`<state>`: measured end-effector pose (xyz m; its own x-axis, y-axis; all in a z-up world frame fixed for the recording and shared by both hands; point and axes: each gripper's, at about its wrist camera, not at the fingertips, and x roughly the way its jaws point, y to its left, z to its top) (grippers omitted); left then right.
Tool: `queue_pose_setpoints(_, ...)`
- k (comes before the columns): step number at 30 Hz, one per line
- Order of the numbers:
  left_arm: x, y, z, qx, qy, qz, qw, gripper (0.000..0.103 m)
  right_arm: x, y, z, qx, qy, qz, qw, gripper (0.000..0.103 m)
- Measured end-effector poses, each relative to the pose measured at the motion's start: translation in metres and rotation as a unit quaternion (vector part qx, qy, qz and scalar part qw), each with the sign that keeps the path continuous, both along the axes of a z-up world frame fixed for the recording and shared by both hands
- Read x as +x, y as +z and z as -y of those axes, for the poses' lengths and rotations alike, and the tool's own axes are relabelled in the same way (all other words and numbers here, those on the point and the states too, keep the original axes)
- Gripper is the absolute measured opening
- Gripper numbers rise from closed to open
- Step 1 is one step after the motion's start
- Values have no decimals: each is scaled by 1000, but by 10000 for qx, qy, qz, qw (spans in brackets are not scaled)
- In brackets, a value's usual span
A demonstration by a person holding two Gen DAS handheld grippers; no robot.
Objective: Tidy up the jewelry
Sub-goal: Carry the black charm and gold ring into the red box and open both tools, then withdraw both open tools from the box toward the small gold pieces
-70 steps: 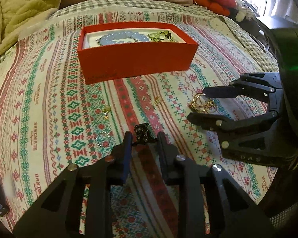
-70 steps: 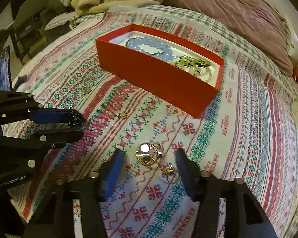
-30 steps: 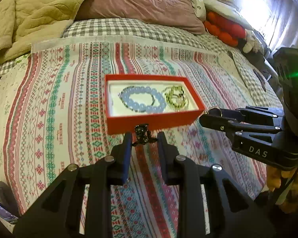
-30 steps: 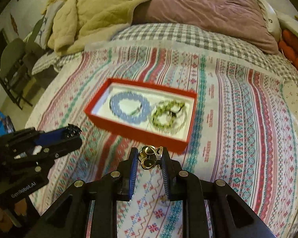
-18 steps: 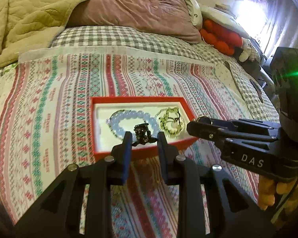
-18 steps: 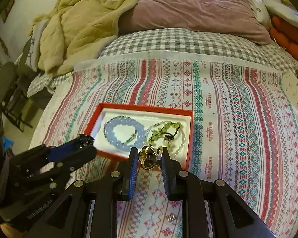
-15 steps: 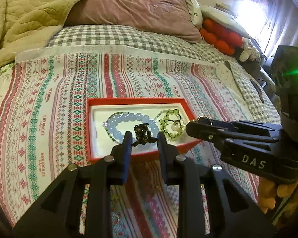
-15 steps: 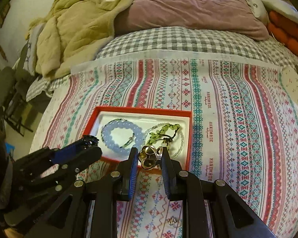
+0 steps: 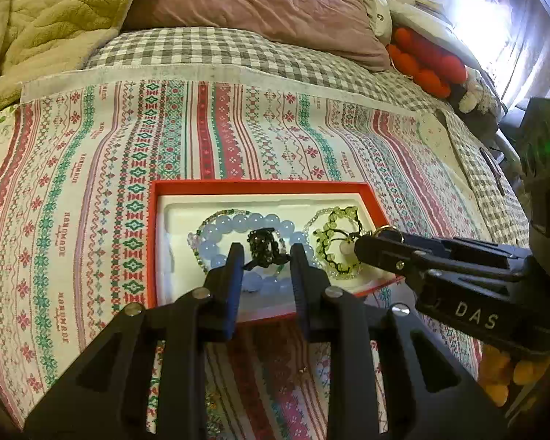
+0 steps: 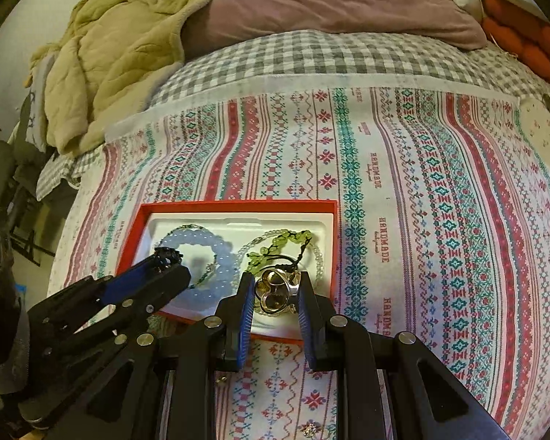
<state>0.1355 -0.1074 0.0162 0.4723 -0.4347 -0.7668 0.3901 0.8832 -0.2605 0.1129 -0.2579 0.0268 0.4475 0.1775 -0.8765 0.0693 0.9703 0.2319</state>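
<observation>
Red jewelry box lies under both tongs: left gripper clamps a black ornament, right gripper clamps a gold ring.

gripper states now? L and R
Left gripper: shut on the black ornament, above the red box.
Right gripper: shut on the gold ring, above the same box.

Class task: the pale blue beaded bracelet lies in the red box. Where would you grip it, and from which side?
Probably grip the pale blue beaded bracelet from above, one finger inside the loop and one outside, pinching across its far arc. It lies flat in the white liner of the red box, so the walls block any sideways approach, and the near arc sits under the left gripper and its dark ornament.
</observation>
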Motion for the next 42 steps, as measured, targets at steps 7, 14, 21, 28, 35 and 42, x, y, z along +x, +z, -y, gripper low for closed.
queue_pose_setpoints(7,-1,1,1,10,-19,-3,10000,31,1,1,1,13,49,23,10000,24)
queue_pose_setpoints(14,-10,13,-7,21,-44,136,9999,56,-5,14,4,18,68,159,9998,25)
queue_pose_setpoints(21,-22,22,-16,123,-50,160,9998,68,-14,24,0,-55,199,211,9996,29)
queue_pose_setpoints(28,-35,20,-25,342,67,8,9994,79,-28,36,-4,-195,225,393,9988,71)
queue_pose_setpoints(35,-50,22,-35,583,245,58,9980,100,-43,41,-5,-339,210,359,9986,78)
queue_pose_setpoints(42,-60,22,-42,696,367,26,9969,102,-58,40,-10,-595,244,397,9971,92)
